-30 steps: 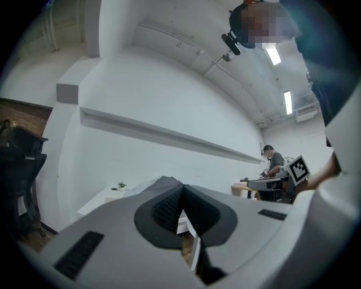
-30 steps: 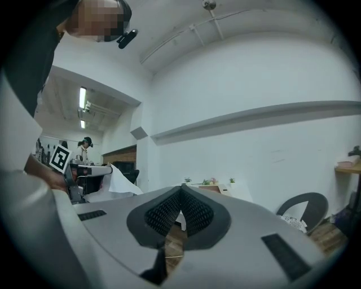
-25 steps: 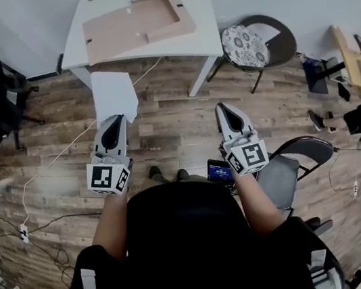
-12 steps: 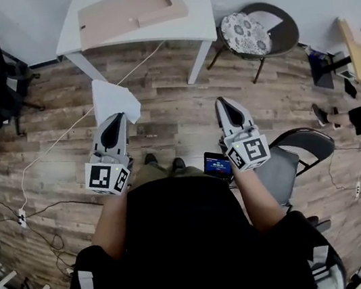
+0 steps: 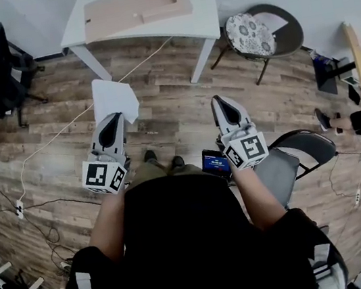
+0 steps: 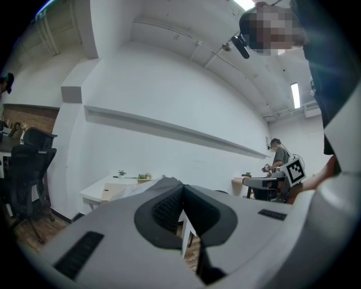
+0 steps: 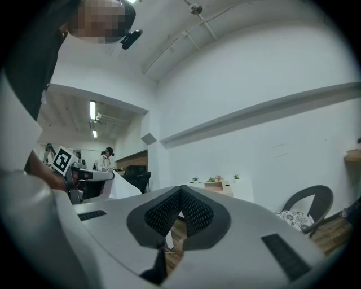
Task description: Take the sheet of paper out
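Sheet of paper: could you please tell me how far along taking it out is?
Done: the sheet of paper is out, away from the cardboard folder on the table. In hand: left tongs pinch it. Left: perhaps setting it down; right tongs shut, empty.

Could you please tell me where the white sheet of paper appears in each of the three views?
Head view: white sheet of paper, upper left, at the left gripper's tip.
Left gripper view: the sheet is a pale sliver left of centre.
Right gripper view: the sheet, left of centre.
Shared landmark: the white table.
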Available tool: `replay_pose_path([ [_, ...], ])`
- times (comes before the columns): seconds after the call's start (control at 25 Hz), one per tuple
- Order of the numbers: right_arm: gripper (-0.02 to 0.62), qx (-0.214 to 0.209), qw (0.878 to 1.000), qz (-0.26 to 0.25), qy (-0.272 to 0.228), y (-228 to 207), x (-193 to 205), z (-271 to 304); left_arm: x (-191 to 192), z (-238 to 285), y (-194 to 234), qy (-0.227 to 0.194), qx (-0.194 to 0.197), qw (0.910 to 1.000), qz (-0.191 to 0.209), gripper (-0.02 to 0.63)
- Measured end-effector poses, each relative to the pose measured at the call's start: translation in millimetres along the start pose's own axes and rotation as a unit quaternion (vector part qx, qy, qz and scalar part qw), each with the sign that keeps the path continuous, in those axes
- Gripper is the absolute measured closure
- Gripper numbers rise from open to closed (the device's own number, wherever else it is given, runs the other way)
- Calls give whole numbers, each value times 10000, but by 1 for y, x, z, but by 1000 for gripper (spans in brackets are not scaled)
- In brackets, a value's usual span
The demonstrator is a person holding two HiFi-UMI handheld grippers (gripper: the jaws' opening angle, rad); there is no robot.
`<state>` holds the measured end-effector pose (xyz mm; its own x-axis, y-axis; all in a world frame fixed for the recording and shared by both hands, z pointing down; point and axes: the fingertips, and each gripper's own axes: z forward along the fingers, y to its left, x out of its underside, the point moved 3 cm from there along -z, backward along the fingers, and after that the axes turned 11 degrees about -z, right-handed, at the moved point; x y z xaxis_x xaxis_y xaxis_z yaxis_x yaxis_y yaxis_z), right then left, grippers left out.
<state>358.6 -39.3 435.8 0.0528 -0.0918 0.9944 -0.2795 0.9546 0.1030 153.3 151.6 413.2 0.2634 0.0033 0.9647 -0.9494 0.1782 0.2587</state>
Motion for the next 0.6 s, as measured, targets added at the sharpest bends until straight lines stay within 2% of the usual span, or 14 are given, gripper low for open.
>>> replay_pose_path([
  [0.6, 584, -74, 9999, -88, -36, 3, -1, 7, -1, -10, 7, -121, -262, 9996, -1, 604],
])
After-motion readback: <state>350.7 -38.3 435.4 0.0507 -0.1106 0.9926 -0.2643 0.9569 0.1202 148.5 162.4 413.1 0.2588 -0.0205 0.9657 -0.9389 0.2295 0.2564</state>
